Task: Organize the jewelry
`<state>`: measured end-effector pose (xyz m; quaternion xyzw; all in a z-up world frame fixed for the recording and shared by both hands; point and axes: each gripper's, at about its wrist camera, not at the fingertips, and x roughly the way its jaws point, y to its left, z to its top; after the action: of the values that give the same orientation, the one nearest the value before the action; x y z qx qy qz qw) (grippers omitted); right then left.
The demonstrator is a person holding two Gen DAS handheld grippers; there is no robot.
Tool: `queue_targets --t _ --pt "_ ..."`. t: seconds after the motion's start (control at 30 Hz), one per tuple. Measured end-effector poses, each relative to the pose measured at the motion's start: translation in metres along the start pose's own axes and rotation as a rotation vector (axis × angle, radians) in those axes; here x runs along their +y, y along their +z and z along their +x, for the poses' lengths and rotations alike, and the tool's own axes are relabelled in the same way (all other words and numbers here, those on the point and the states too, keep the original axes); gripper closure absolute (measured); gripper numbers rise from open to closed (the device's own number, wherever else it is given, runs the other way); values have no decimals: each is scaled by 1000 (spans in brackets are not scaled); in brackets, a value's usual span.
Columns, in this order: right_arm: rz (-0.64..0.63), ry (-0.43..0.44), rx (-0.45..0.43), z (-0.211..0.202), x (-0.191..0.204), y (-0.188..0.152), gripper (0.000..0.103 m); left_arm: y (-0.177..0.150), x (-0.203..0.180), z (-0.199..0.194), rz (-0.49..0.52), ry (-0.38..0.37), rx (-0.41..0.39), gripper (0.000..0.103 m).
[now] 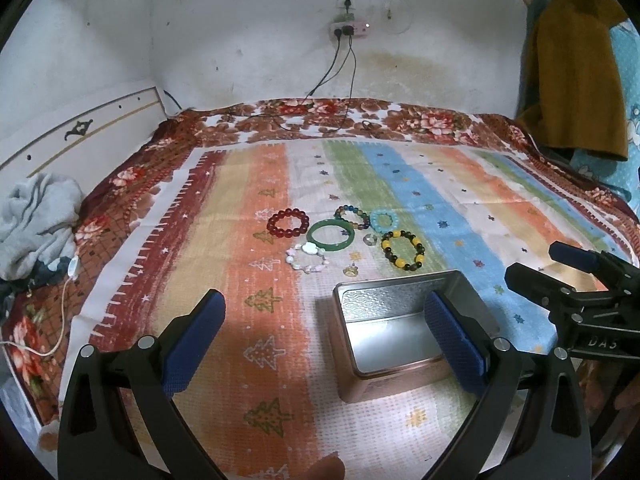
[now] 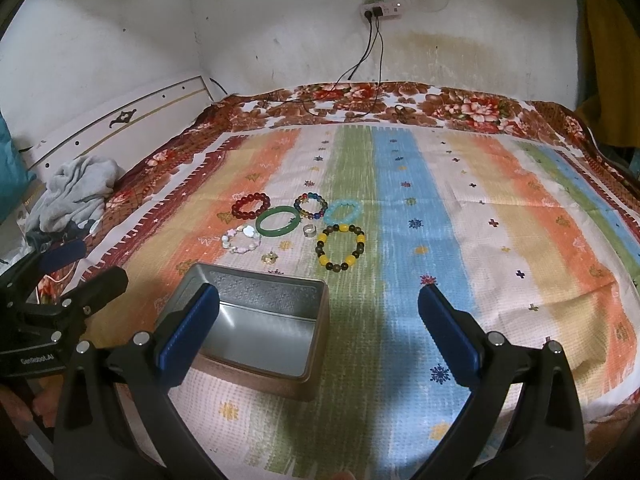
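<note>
Several bracelets lie on the striped cloth: a red bead one (image 1: 288,222) (image 2: 251,205), a green bangle (image 1: 330,236) (image 2: 277,221), a pale shell one (image 1: 308,258) (image 2: 241,240), a multicolour one (image 1: 353,217) (image 2: 310,205), a turquoise one (image 1: 384,220) (image 2: 343,212) and a yellow-and-dark one (image 1: 402,250) (image 2: 340,251). A small ring (image 1: 369,239) (image 2: 309,230) and a small gold charm (image 1: 352,270) (image 2: 270,257) lie among them. An open empty tin box (image 1: 400,376) (image 2: 260,376) stands nearer. My left gripper (image 1: 324,344) is open above the cloth, its right finger over the box. My right gripper (image 2: 318,334) is open just right of the box.
The cloth (image 2: 480,240) covers a bed with a floral blanket (image 1: 360,116). A grey garment (image 1: 36,220) lies at the left edge by the headboard. Black cables (image 1: 340,80) hang from a wall socket. Clothes (image 1: 576,72) hang at the right.
</note>
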<state>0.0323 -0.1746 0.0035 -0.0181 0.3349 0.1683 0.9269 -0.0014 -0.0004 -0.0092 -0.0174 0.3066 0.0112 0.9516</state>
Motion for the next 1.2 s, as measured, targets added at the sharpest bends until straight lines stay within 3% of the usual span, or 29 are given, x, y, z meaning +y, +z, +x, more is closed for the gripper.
queue_targets --t 0.3,0.67,1.0,1.2 --pt "-14 3 11 9 1 10 5 9 0 18 49 70 27 5" --pt "-16 14 43 26 -7 26 5 27 7 49 5 29 111 5" --pt "-41 -13 25 43 -12 50 5 46 4 69 21 57 104 5" --pt "15 -12 75 63 -26 57 5 49 8 80 15 83 106 5"
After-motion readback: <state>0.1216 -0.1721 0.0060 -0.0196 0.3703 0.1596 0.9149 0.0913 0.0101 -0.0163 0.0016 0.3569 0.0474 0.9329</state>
